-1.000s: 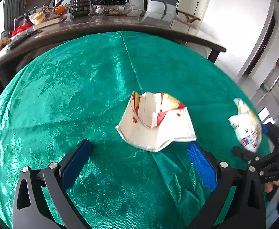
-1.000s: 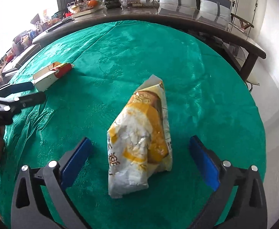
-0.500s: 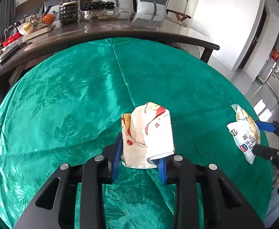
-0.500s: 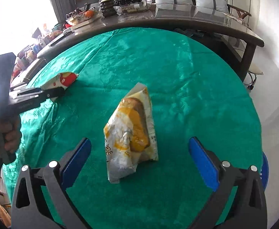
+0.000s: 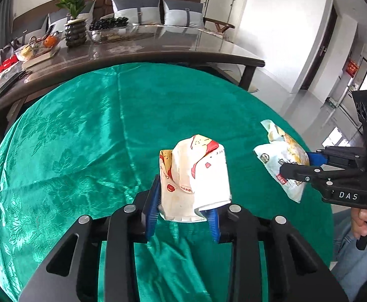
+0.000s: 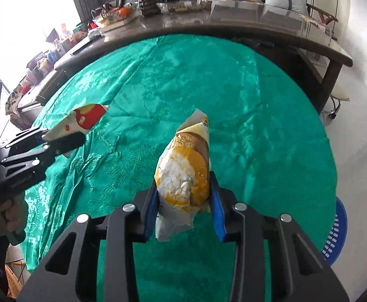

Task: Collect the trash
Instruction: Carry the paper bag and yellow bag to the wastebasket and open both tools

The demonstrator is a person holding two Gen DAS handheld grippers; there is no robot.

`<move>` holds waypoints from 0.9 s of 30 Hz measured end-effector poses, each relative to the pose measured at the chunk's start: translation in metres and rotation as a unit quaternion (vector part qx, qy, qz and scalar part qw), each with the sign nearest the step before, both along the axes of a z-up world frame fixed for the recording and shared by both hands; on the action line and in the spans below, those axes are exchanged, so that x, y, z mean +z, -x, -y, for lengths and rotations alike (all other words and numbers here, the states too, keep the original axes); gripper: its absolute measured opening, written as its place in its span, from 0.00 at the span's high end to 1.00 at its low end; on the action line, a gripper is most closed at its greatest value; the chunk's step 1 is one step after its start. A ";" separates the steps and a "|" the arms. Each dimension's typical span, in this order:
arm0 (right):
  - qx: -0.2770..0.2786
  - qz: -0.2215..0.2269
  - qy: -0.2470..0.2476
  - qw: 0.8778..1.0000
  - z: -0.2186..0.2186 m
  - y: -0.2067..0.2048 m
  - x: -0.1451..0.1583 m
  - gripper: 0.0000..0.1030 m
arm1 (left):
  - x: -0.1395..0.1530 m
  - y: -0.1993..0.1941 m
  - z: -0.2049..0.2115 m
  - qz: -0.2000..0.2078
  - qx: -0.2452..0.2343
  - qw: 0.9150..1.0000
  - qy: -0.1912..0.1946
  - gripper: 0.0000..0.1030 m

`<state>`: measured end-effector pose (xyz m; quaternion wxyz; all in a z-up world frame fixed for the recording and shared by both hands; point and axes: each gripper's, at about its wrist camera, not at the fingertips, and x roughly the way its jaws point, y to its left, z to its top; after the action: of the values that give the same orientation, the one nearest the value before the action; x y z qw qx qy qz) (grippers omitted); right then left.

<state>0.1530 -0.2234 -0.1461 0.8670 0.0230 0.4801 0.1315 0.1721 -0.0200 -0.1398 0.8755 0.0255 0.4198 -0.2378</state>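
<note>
Both grippers gripped trash above the green-clothed round tabletop [image 5: 83, 130] — left gripper [image 5: 183, 209] jaws pinching a crumpled white-and-red paper carton [image 5: 196, 173], right gripper [image 6: 183, 209] jaws pinching a yellow-and-white plastic snack bag [image 6: 186, 176] at the carton's 3 o'clock.

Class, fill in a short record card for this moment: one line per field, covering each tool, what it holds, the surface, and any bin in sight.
left tool: shut on the crumpled white-and-red paper carton
right tool: shut on the yellow-and-white snack bag
surface: round table under a green tablecloth
bin: blue plastic basket on the floor, beyond the table's right edge
trash left on cloth: none visible
</note>
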 end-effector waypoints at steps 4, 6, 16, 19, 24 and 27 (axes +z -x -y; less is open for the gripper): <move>-0.008 0.005 -0.008 1.000 0.013 0.007 0.007 0.66 | 0.008 0.007 0.024 -0.003 -0.015 1.000 0.003 0.68; -0.018 0.004 -0.023 1.000 0.026 0.009 0.009 0.66 | 0.011 0.011 0.037 -0.002 -0.024 1.000 0.003 0.68; -0.114 0.022 -0.042 0.992 0.142 0.043 0.032 0.66 | 0.035 0.030 0.154 0.006 -0.118 0.993 0.009 0.68; -0.163 0.016 -0.036 0.986 0.193 0.058 0.025 0.66 | 0.033 0.036 0.203 0.000 -0.153 0.988 0.011 0.68; -0.232 -0.007 -0.034 0.972 0.268 0.075 -0.004 0.66 | 0.018 0.041 0.280 -0.029 -0.197 0.980 0.015 0.68; -0.253 -0.016 -0.038 0.967 0.298 0.080 -0.024 0.66 | 0.000 0.040 0.327 -0.056 -0.218 0.974 0.012 0.68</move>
<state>0.0731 -0.5212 -0.1703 0.8625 0.1793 0.4674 -0.0742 0.1325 -0.3472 -0.1399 0.7782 0.0923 0.4494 -0.4288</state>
